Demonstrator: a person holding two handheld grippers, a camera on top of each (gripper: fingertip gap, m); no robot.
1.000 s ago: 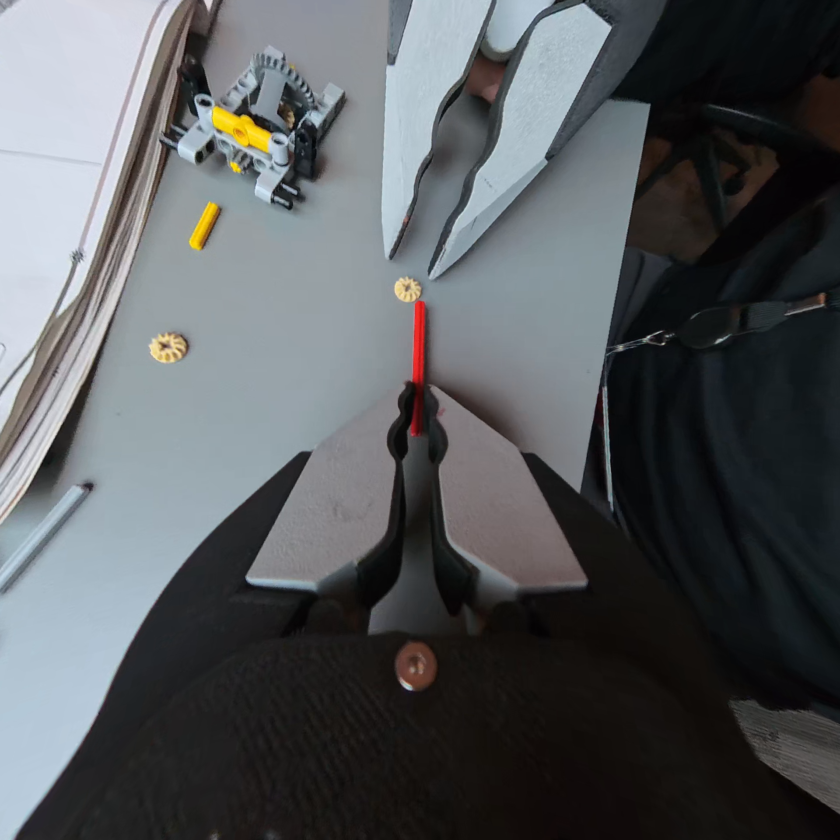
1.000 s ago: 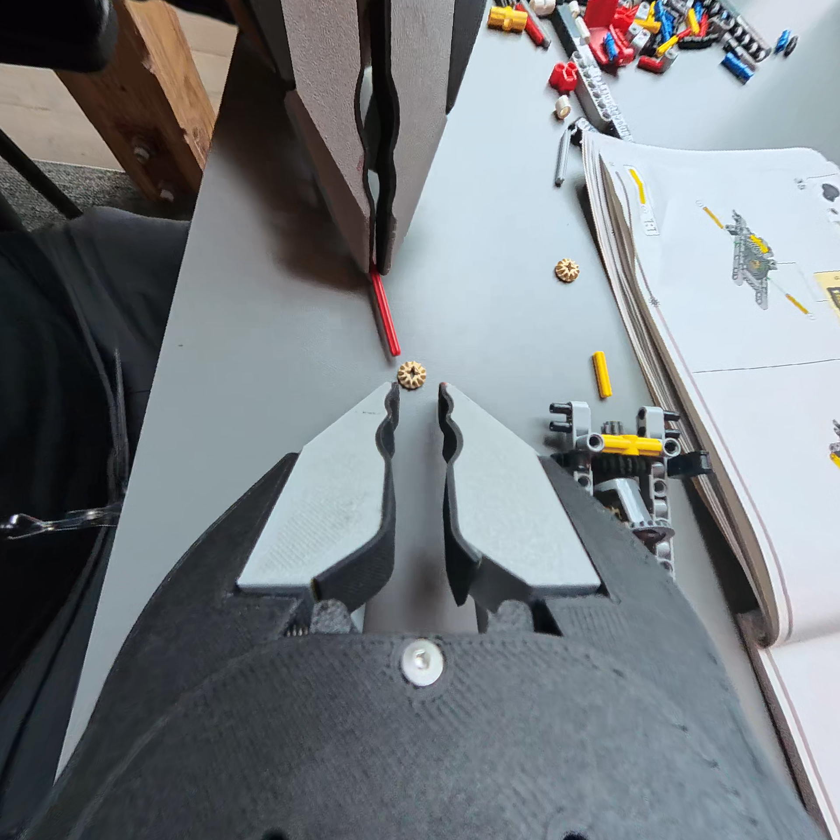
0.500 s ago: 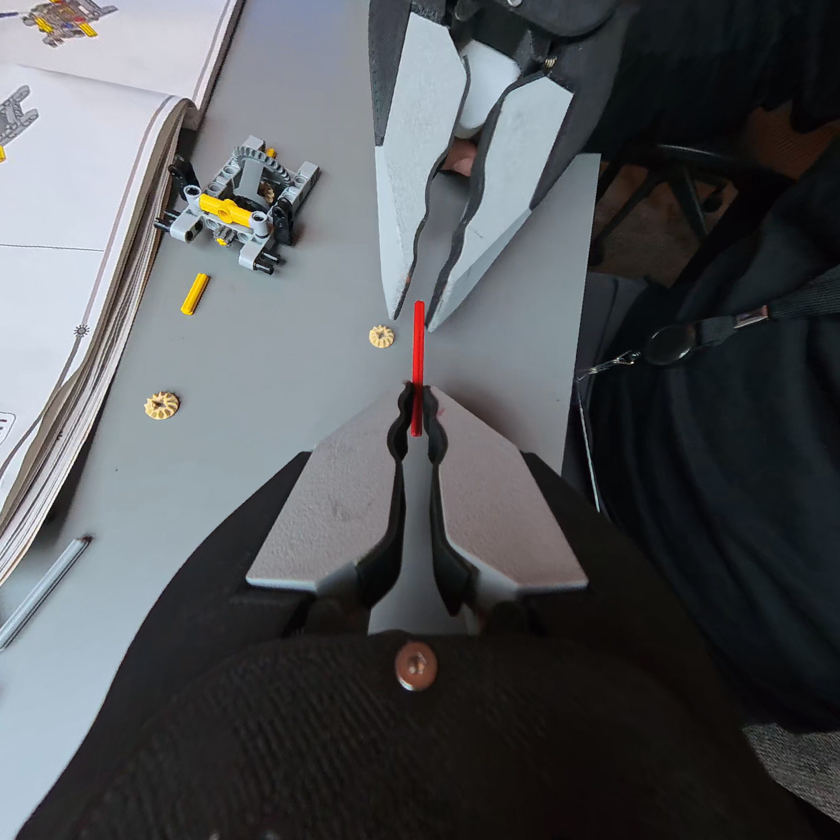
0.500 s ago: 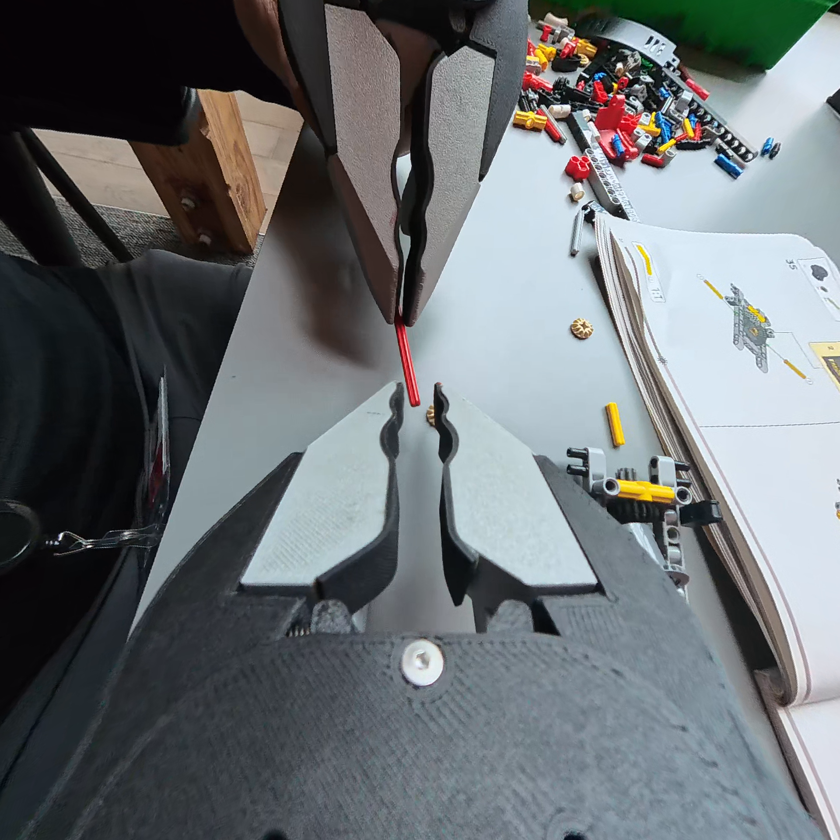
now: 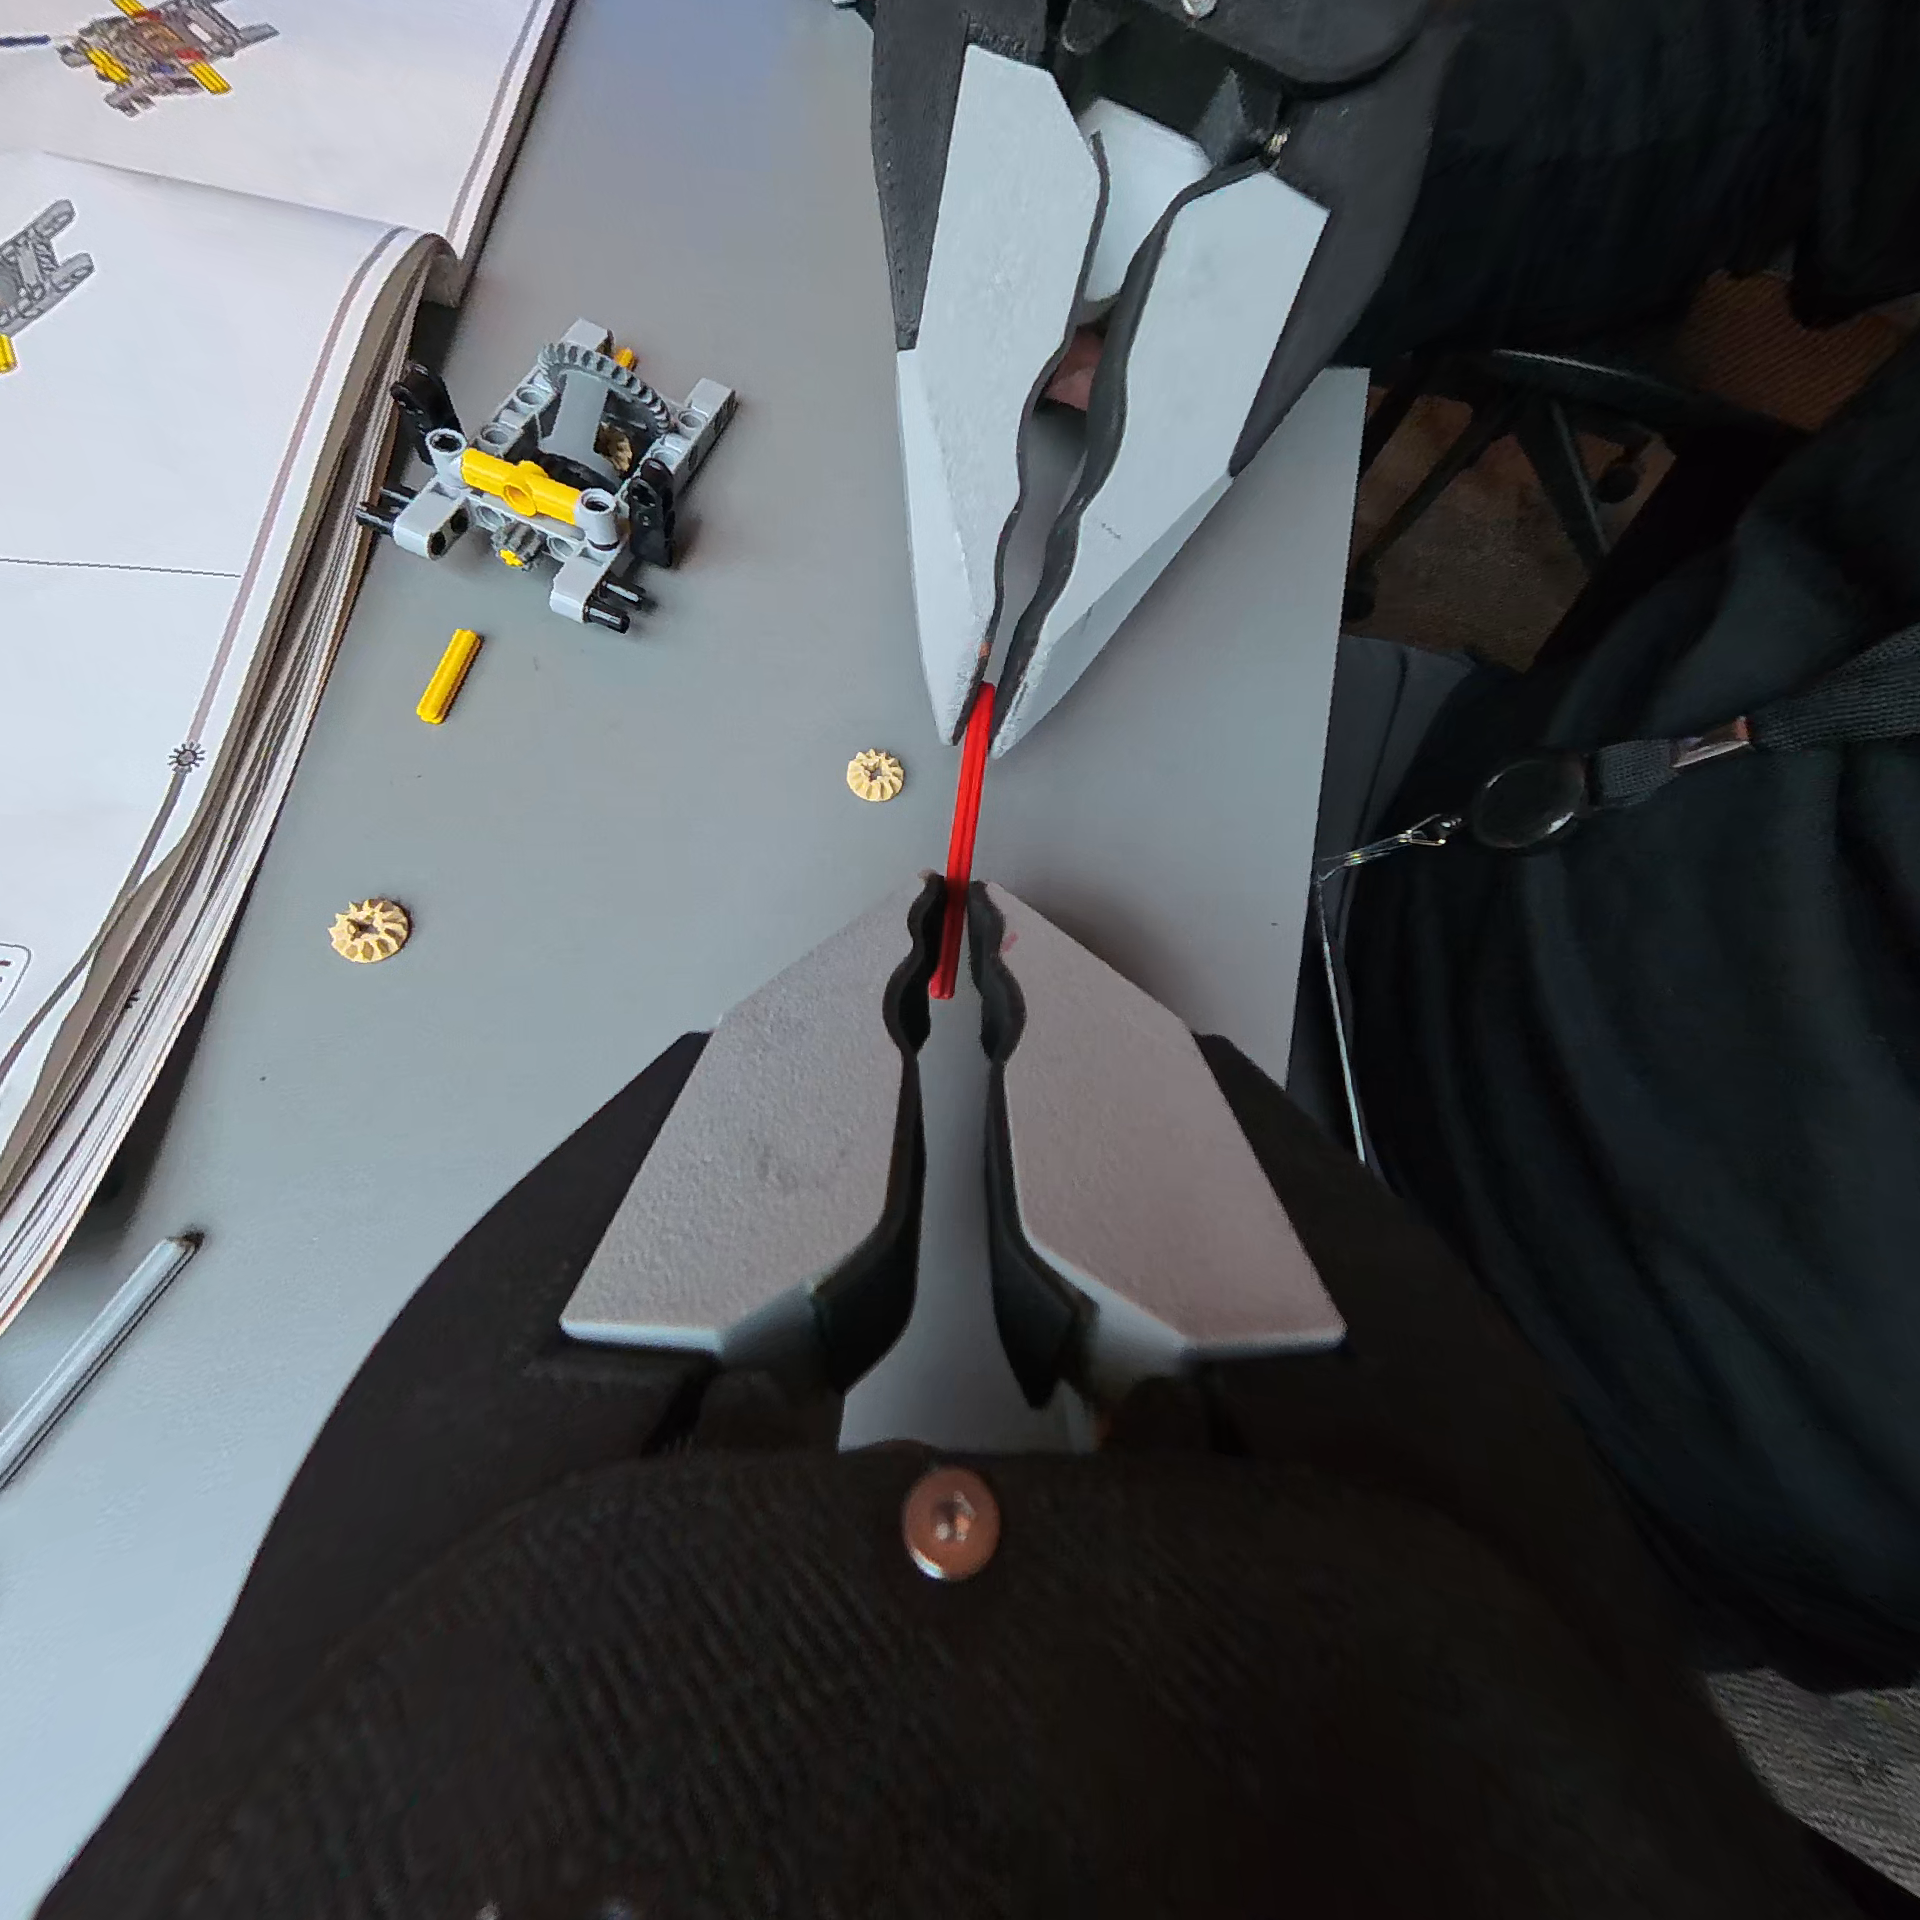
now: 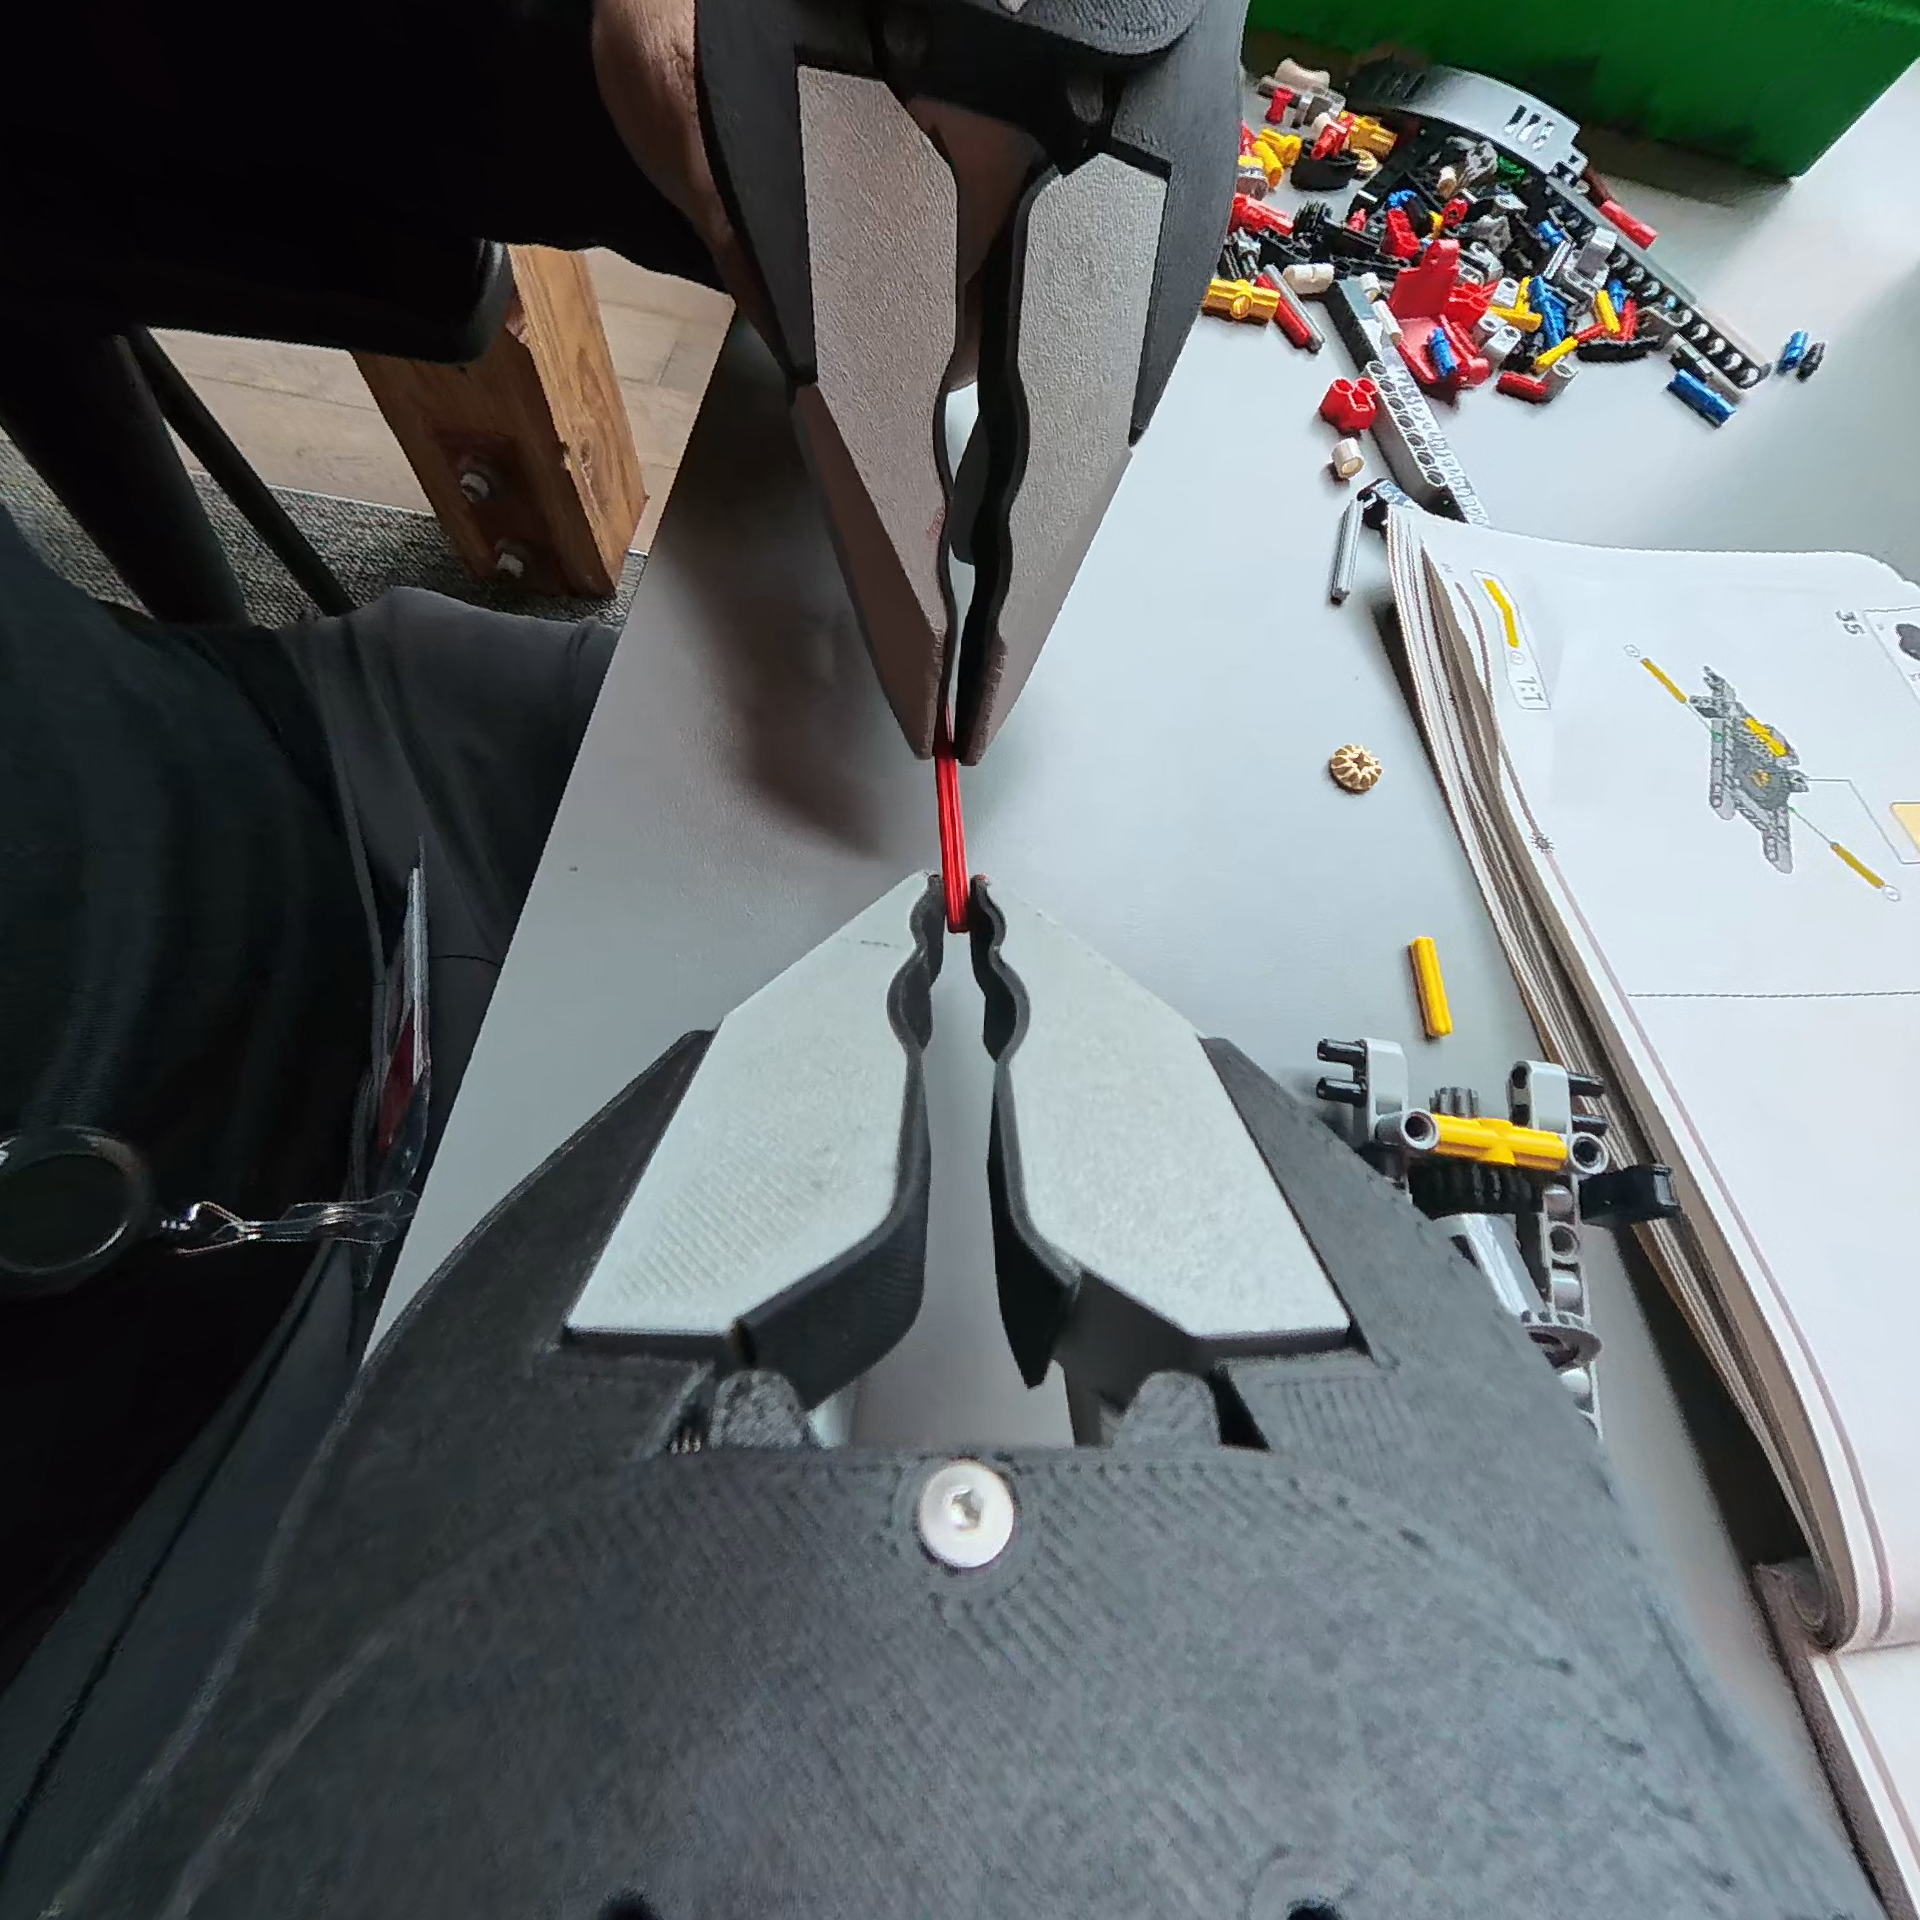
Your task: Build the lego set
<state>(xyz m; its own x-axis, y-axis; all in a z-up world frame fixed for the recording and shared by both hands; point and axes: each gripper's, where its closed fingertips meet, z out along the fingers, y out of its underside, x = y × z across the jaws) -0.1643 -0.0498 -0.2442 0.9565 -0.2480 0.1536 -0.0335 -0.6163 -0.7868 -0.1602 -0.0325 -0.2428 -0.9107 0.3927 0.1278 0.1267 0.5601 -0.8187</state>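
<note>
We see the left gripper [image 5: 951, 904] closed on one end of a thin red rod [image 5: 966, 821], its jaws pressed together around it near the tips. The right gripper [image 6: 956, 904] faces it from the opposite side, and the rod's other end sits between its tips; those jaws look nearly together on the rod, with a gap between them farther back, though we cannot be sure how firmly they pinch. The rod spans the short space between the two grippers, held above the grey table [image 5: 675, 935] near the edge closest to the person. On the table just beside the rod lies a small tan gear [image 5: 876, 775], and a second tan gear [image 5: 368, 931] lies farther off, close to the open instruction booklet [image 5: 156, 520]. A short yellow rod [image 5: 449, 675] rests between the booklet and a small grey assembly [image 5: 551, 478] with a yellow cross piece and a toothed ring. A grey rod [image 5: 94, 1351] lies by the booklet's near corner. In the right wrist view, a pile of loose pieces [image 6: 1475, 281] in red, yellow, blue and black sits at the far end of the table, in front of a green bin [image 6: 1662, 73]. A person in dark clothing [image 5: 1662, 1143] sits at the table edge.
</note>
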